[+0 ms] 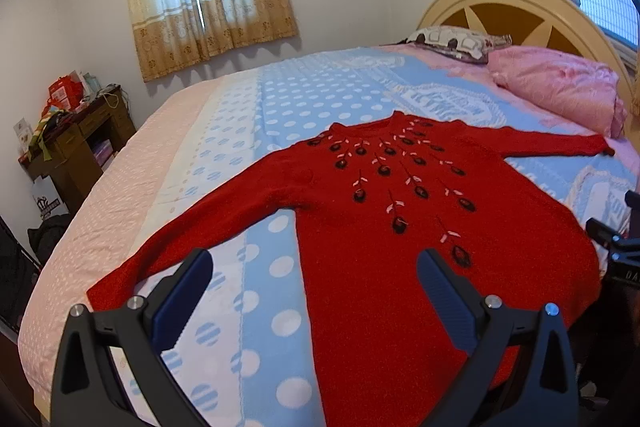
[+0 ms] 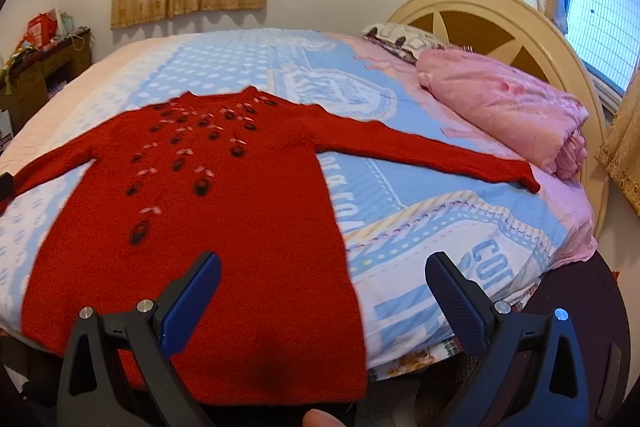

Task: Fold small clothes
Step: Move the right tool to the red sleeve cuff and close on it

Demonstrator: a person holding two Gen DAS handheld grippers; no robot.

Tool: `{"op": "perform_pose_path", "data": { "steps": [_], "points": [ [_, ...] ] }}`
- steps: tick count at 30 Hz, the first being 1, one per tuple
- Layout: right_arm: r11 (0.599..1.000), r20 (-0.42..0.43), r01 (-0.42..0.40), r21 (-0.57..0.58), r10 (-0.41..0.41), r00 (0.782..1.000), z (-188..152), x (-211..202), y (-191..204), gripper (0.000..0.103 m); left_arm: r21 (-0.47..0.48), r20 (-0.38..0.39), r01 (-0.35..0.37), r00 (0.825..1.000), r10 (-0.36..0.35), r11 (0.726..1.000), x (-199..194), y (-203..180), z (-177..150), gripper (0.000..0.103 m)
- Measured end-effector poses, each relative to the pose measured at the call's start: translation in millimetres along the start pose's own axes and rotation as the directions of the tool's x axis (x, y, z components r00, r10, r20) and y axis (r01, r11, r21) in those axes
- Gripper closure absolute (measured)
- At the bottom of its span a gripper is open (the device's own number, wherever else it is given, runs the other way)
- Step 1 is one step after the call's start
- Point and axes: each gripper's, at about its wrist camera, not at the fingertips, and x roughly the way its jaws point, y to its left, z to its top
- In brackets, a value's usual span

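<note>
The sweater [image 1: 400, 247] is lying flat on the bed [image 1: 248, 131], front up, both sleeves stretched outward, hem at the bed's near edge. The left gripper [image 1: 316, 279] is hovering above the sweater's hem side, jaws spread wide, gripping nothing. The right gripper [image 2: 324, 279] is hovering over the sweater's other hem side, jaws likewise spread. A pink pillow [image 2: 504, 107] is sitting beyond the sweater's right sleeve.

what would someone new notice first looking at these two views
A bright red sweater with dark embroidered flowers lies flat, sleeves spread wide, on the blue polka-dot bedspread. Beyond its right sleeve, a folded pink quilt sits by the cream arched headboard. The left gripper and right gripper both hang open above the sweater's near hem.
</note>
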Motion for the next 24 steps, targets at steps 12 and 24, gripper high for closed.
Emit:
{"op": "perform_pose_path", "data": {
  "steps": [12,24],
  "points": [
    [0.995,-0.05,0.04,0.097,-0.035,0.998,18.2,73.2,-76.4,0.001,0.032,-0.034,-0.024,0.999,0.025,0.999,82.9,-7.7,26.4,0.0],
    [0.927,-0.091,0.177,0.329,-0.156,0.984,64.7,128.8,-218.5,0.005,0.021,-0.056,-0.08,0.995,0.081,0.997,139.8,-2.6,40.9,0.0]
  ]
}}
